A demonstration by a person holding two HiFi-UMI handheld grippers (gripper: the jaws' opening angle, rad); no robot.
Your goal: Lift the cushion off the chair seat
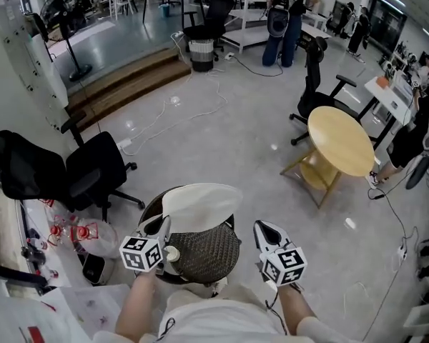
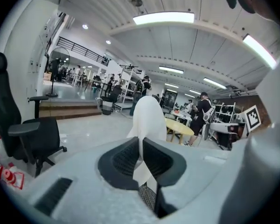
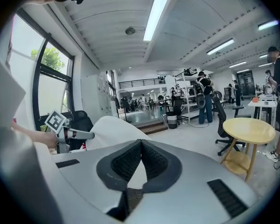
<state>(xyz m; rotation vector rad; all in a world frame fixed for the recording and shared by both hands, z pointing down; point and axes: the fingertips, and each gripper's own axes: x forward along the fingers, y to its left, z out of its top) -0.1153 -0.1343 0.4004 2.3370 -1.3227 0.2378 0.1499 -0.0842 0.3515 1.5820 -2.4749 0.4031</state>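
Note:
The white cushion (image 1: 200, 204) is raised and tilted above the dark woven chair seat (image 1: 207, 257), just in front of me. My left gripper (image 1: 163, 227) is shut on its left edge. In the left gripper view the cushion (image 2: 148, 118) stands up out of the closed left gripper (image 2: 141, 141). My right gripper (image 1: 263, 229) is at the cushion's right side. In the right gripper view the right gripper (image 3: 141, 143) is closed, with the cushion (image 3: 114, 132) running into its tips and white fabric in the gap behind them. The left gripper (image 3: 70, 133) shows there at the cushion's far edge.
A black office chair (image 1: 71, 170) stands to the left, beside a white table edge with red items (image 1: 64, 233). A round wooden table (image 1: 339, 141) and another office chair (image 1: 318, 91) are to the right. Cables cross the grey floor (image 1: 200, 113). People (image 1: 286, 16) stand far back.

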